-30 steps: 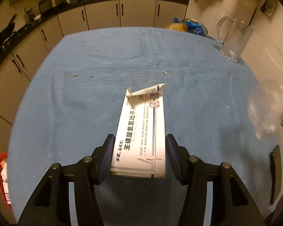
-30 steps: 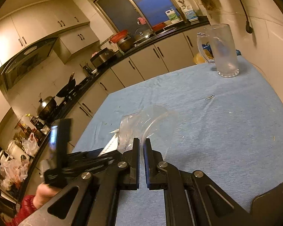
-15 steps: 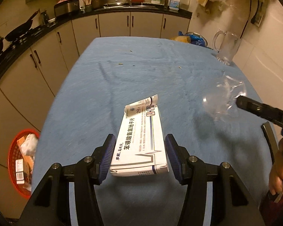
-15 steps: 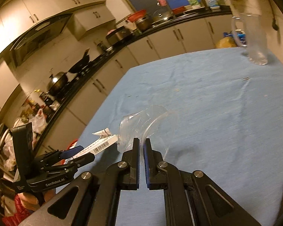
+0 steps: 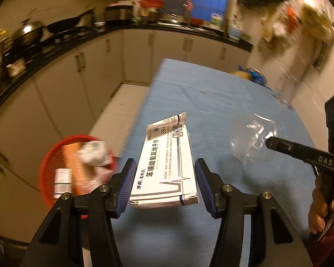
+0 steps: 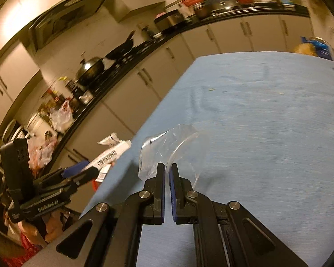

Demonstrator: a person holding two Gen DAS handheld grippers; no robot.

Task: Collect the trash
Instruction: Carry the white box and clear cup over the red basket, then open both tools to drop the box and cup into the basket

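My left gripper [image 5: 165, 166] is shut on a white medicine box [image 5: 164, 151] with black print, its torn flap pointing away. The box hangs over the left edge of the blue-clothed table [image 5: 211, 93], just right of a red basket [image 5: 55, 162] on the floor that holds several pieces of trash. My right gripper [image 6: 167, 169] is shut on a crumpled clear plastic piece [image 6: 167, 142], held above the table near that same edge. In the right wrist view the left gripper [image 6: 82, 173] and the box [image 6: 109, 155] show at the left. The left wrist view shows the clear plastic [image 5: 253, 138] at the right.
A blurred glass mug [image 5: 287, 89] and a blue and yellow bag [image 5: 249, 75] stand at the table's far right. Kitchen cabinets and a dark counter with pans [image 5: 55, 29] run along the left and back. A person's hand [image 5: 320, 204] holds the right gripper.
Both grippers have swung left across the table with their loads. The box now hangs over the table's left edge, and the red basket has come closer and fuller into view.
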